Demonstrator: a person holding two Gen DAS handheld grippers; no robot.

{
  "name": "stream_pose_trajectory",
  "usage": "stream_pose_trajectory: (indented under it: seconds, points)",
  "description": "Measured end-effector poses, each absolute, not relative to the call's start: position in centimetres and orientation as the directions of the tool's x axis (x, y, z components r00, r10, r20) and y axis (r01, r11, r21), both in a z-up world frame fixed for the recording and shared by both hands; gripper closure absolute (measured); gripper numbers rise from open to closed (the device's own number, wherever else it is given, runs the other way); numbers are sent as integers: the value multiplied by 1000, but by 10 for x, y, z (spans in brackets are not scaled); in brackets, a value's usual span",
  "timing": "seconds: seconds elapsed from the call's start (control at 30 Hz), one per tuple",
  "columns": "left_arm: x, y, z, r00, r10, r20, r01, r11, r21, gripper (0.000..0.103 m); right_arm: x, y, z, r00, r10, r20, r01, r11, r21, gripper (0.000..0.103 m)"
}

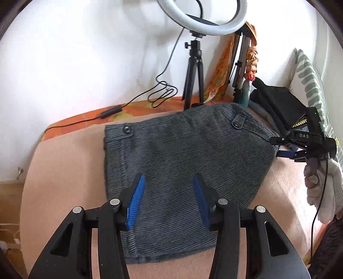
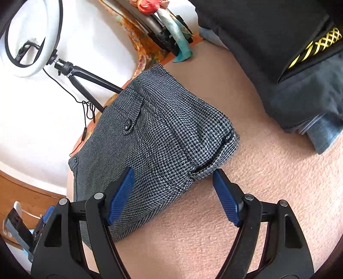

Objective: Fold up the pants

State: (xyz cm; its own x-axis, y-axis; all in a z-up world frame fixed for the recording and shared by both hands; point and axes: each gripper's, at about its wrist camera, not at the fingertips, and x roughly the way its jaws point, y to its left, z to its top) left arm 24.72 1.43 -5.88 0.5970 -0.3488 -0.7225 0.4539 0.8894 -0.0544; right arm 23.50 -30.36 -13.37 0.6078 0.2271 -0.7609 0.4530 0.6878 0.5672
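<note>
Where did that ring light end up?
The ring light stands on its tripod against the white wall, behind the folded pants.

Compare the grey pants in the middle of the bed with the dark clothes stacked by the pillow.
The pants are grey houndstooth with buttoned tabs; the dark clothes are plain black and navy, with a yellow lattice trim. The pants are one folded piece lying alone; the dark clothes are several pieces stacked. Both lie folded on the pink blanket.

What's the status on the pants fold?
Left gripper open, nothing between the pads. Right gripper open over the pants edge. Pants folded flat on the blanket. Nothing in the way.
</note>
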Motion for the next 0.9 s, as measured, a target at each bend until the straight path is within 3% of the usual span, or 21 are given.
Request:
stream_pose_trajectory:
  seconds: [0.27, 0.47, 0.6, 0.77, 0.9]
  points:
    - [266, -72, -89, 561, -392, -729, 517, 854, -61, 58, 244, -304, -135, 661, 170, -731, 476, 658, 583, 25]
    - [267, -113, -120, 555, -334, -762, 564, 824, 50, 58, 244, -305, -137, 665, 137, -734, 490, 662, 567, 60]
    - [267, -111, -129, 552, -342, -760, 558, 829, 32, 58, 240, -314, -135, 683, 153, -714, 483, 638, 599, 78]
    - [267, -106, -123, 552, -338, -762, 546, 838, 24, 58, 243, -307, -120, 700, 129, -703, 447, 689, 571, 83]
    - [261, -94, -111, 618, -328, -714, 500, 865, 35, 58, 245, -301, -108, 713, 120, -691, 415, 721, 554, 84]
